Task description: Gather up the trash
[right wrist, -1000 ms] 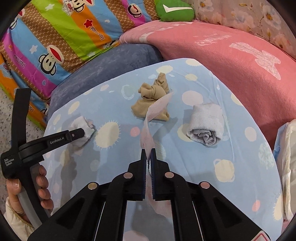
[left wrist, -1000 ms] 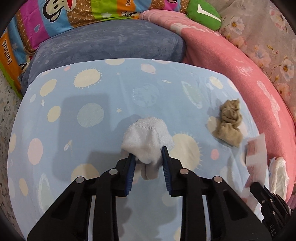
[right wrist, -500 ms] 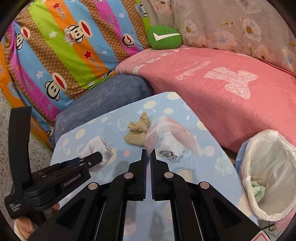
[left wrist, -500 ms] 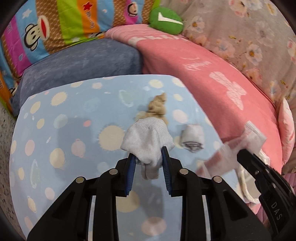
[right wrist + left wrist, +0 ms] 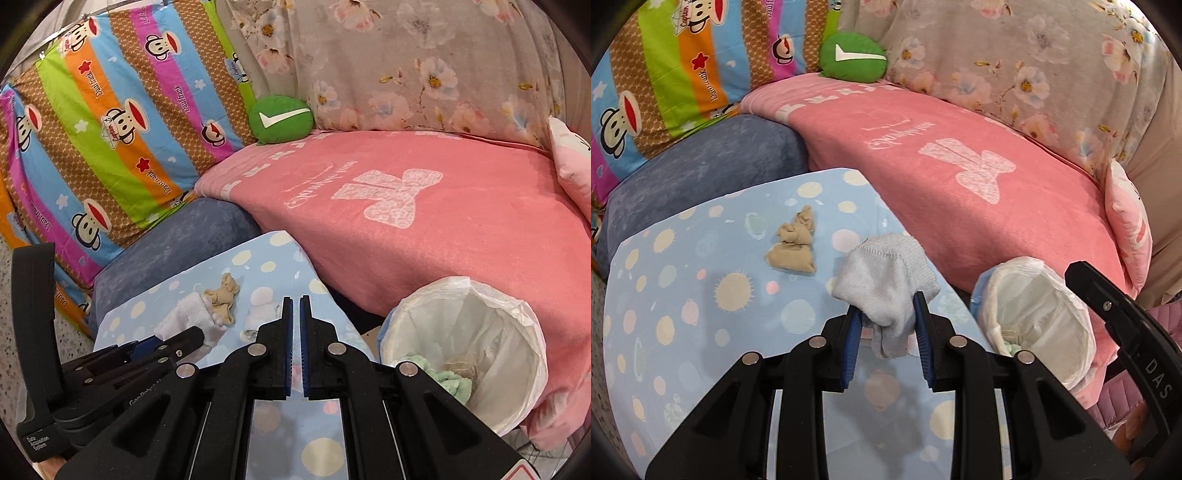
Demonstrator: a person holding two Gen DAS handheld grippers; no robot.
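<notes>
My left gripper (image 5: 886,325) is shut on a white sock (image 5: 886,273) that hangs above the blue dotted tablecloth (image 5: 701,295). From the right wrist the same sock (image 5: 192,317) shows at the left gripper's (image 5: 201,334) tips. My right gripper (image 5: 295,306) is shut, and no wrapper shows between its pads. A bin with a white liner (image 5: 480,332) stands right of the table, just right of and below the right gripper, with a green scrap (image 5: 450,380) inside. The bin (image 5: 1034,321) also sits right of the held sock. A tan sock (image 5: 794,243) and a rolled white sock (image 5: 262,317) lie on the cloth.
A pink blanket (image 5: 960,166) covers the sofa behind the table and the bin. A grey-blue cushion (image 5: 177,243), a striped monkey-print cover (image 5: 110,129) and a green pillow (image 5: 280,120) lie at the back left. Speckled floor (image 5: 14,332) shows at far left.
Both grippers rose and swung right, from over the table toward the bin. The white sock went along in the left gripper. The clear wrapper at the right gripper's tips no longer shows.
</notes>
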